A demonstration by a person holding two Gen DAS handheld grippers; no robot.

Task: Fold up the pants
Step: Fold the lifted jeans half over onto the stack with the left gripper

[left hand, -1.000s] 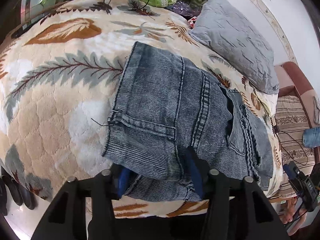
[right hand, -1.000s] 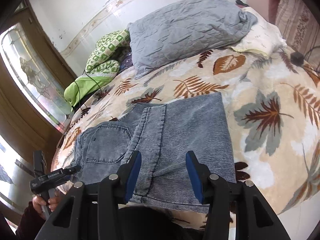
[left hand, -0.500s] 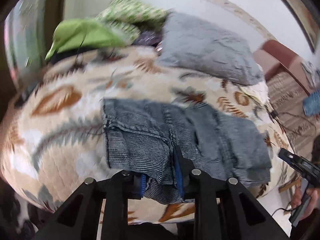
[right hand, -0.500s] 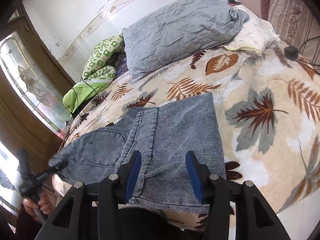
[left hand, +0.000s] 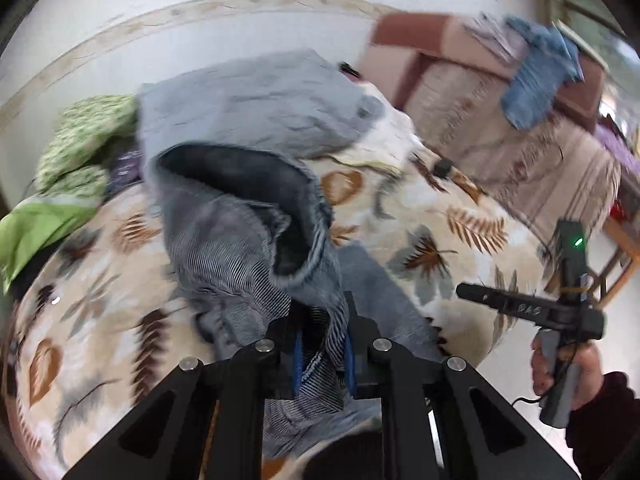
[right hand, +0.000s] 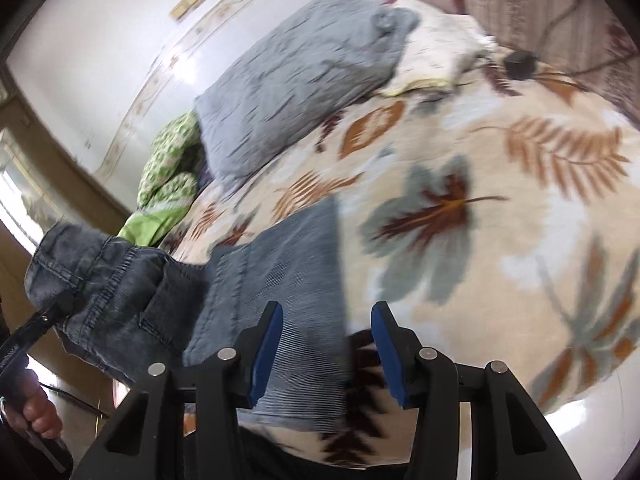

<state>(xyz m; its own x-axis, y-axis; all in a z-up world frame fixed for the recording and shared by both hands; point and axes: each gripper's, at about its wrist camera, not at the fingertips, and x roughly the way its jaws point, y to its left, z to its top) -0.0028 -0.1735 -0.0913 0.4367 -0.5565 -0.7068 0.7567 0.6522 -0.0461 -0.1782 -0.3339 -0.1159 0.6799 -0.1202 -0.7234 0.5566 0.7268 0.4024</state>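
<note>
The grey-blue jeans (left hand: 240, 240) lie on the leaf-patterned bedspread (left hand: 440, 220). My left gripper (left hand: 322, 356) is shut on the jeans' waist end and holds it lifted, so the cloth bunches up and hangs over the folded part. In the right wrist view the lifted waist end (right hand: 108, 280) hangs at the left while the rest of the jeans (right hand: 288, 280) lies flat. My right gripper (right hand: 326, 348) is open and empty, just above the flat part's near right edge. It also shows in the left wrist view (left hand: 472, 294).
A grey pillow (right hand: 304, 72) and a cream pillow (right hand: 440, 52) lie at the bed's far side. Green bedding (right hand: 168, 176) is piled at the far left. A sofa (left hand: 500, 92) with a blue cloth (left hand: 536, 76) stands beyond the bed. A small black object (right hand: 520, 64) sits near the pillows.
My left gripper has closed on the jeans' waist end, lifted it and swung it over towards the right. My right gripper has shifted right along the flat part, still open.
</note>
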